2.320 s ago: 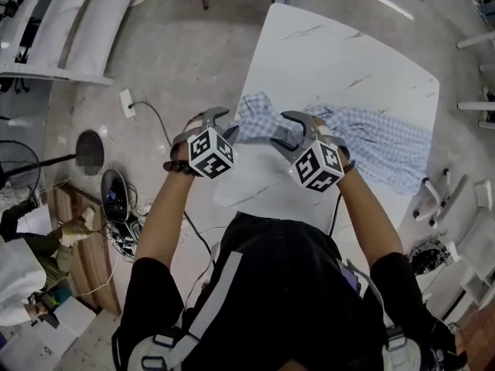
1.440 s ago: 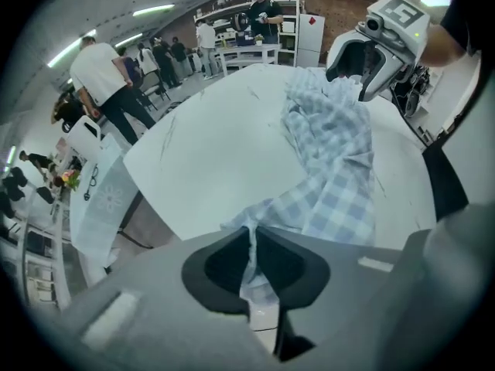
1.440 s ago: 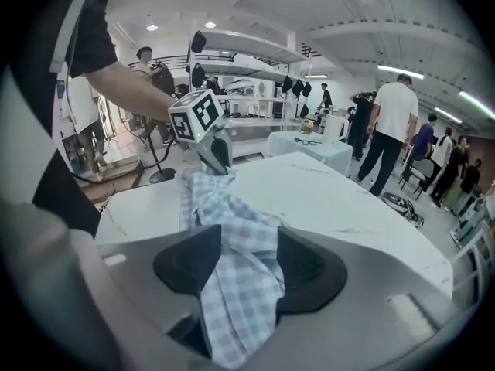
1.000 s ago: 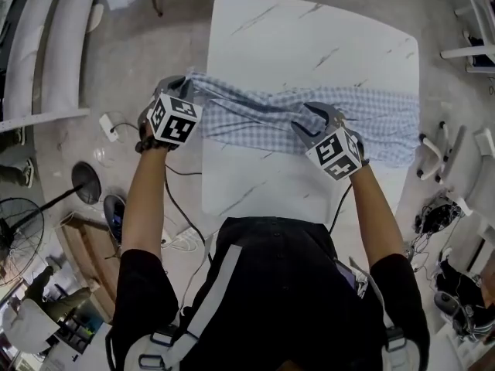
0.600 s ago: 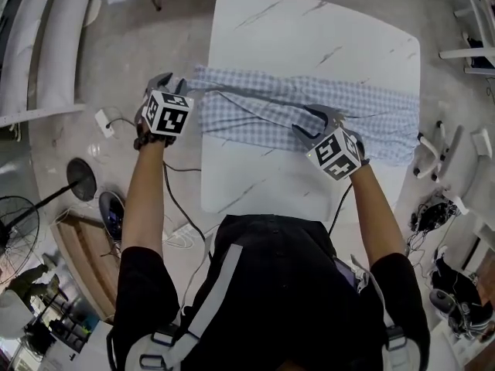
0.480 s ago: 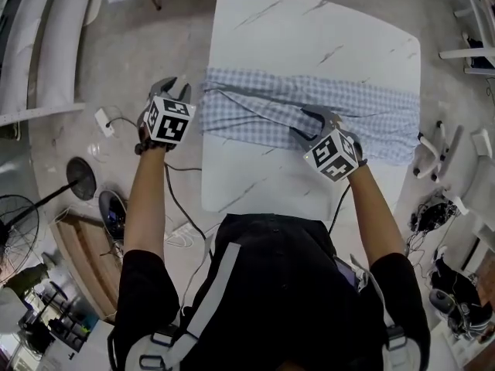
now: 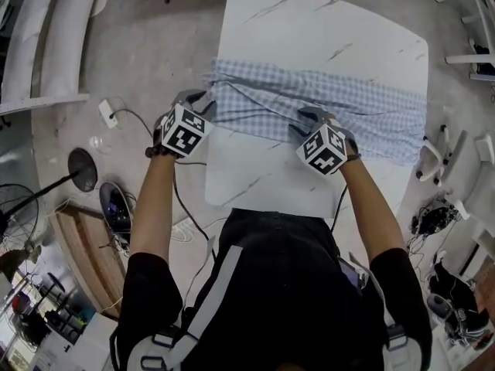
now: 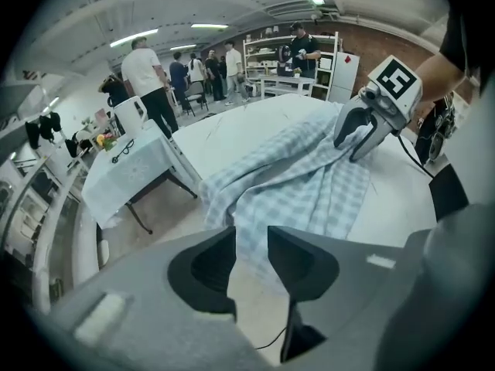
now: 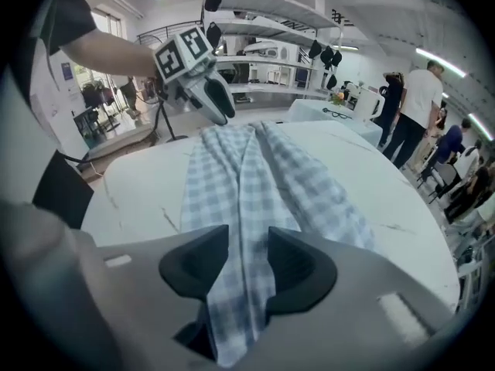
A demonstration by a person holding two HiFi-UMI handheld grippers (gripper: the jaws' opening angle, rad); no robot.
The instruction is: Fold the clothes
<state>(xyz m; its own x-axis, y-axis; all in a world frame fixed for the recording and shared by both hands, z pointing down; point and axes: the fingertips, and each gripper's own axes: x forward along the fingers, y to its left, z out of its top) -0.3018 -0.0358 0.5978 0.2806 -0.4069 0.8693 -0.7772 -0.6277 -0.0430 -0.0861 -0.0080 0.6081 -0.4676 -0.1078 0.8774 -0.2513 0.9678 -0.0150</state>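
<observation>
I see the checked shirt (image 7: 340, 103) lying in a long, rumpled band across the middle of the white marbled tabletop (image 7: 309, 29). One end reaches the tabletop's left edge and the other end reaches its right edge. The near part of the tabletop is bare.

My left tool (image 7: 203, 97) sits at the shirt's left end, right by the tabletop's edge and pointing steeply down. In the left gripper view its jaws (image 8: 250, 242) stand a narrow way apart, having just been opening. The hem of the shirt (image 8: 302, 184) shows just ahead through the gap, but I see no pad pressing on it.

My right tool (image 7: 305, 120) is at the near edge of the shirt, around the middle of its length. In the right gripper view a fold of the shirt (image 9: 232, 184) runs straight between its jaws (image 9: 247, 246) and fills the gap. The jaws have just been closing on it, and a tail of fabric hangs down on the camera's side.

Each tool shows in the other's view, at the far end of the cloth. People stand (image 8: 151, 76) in the room beyond.
</observation>
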